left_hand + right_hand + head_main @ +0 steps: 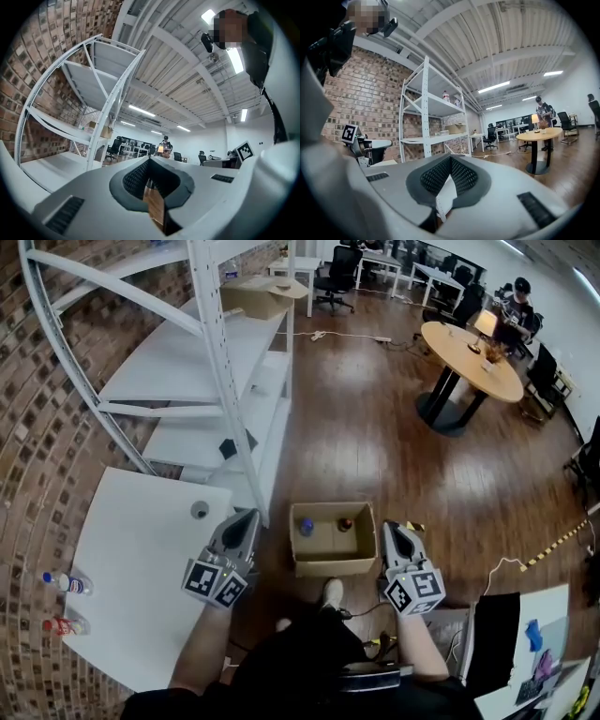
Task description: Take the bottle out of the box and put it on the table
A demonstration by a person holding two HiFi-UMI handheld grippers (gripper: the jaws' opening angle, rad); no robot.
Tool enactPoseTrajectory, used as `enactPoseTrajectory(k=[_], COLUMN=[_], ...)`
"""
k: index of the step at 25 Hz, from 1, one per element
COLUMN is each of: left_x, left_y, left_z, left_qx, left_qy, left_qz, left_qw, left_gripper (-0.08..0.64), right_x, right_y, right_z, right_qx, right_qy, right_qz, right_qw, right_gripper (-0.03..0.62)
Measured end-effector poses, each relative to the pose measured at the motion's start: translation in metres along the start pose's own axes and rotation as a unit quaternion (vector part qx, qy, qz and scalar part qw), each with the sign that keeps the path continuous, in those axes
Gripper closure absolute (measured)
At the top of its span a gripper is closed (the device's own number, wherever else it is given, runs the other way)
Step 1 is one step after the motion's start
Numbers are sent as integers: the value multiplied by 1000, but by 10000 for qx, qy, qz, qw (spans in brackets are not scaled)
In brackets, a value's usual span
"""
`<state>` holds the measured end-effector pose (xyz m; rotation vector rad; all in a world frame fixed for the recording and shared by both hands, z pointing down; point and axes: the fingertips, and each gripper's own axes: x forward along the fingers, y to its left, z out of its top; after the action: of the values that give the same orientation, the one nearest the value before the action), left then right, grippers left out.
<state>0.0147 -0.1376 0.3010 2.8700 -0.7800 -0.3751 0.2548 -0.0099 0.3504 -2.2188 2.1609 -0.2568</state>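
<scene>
While both grippers hover low over the floor, I log the scene as follows.

1. Cardboard box [333,565]: open-topped, on the wooden floor [375,446], just ahead of the person's feet.
2. Blue-capped bottle [306,526]: upright inside the box, towards its far-left side.
3. Reddish-capped bottle [345,523]: upright inside the box, beside the first but apart from it.
4. Left gripper [249,516]: just off the box's left wall and pointing across the room. Its jaws are clenched tip to tip with nothing between them.
5. Right gripper [387,525]: just beside the box's right wall. Its jaws are likewise pressed together and empty.
6. White desk [141,559]: left of the box, carrying two further bottles near its left edge, one blue-topped [66,583] and one red-topped [64,624]. I cannot tell whether they stand or lie.
7. White metal shelf rack [220,362]: beyond the desk, against the brick wall [37,427].
8. Round wooden desk [469,357]: far across the room, with a seated person [516,294] behind it.
</scene>
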Motion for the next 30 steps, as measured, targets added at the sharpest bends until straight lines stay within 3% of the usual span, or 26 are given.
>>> enactPoseTrajectory(k=[11, 19, 30], left_x=[58, 106, 115], left_y=[20, 41, 60], left_z=[-55, -124, -246], left_qx=[-81, -107, -381], left_qy=[559, 1109, 2236], left_qz=[378, 542, 683], left_qw=[9977, 9923, 9715], left_gripper=[557, 557, 557], right_x=[56, 99, 124], right_y=[-45, -91, -101], right_z=[-21, -75, -208], right_qx=[117, 281, 649], right_qy=[317, 826, 2091], right_qz=[258, 303, 510], right_qw=[9991, 9957, 9744], right_gripper=[591, 591, 591])
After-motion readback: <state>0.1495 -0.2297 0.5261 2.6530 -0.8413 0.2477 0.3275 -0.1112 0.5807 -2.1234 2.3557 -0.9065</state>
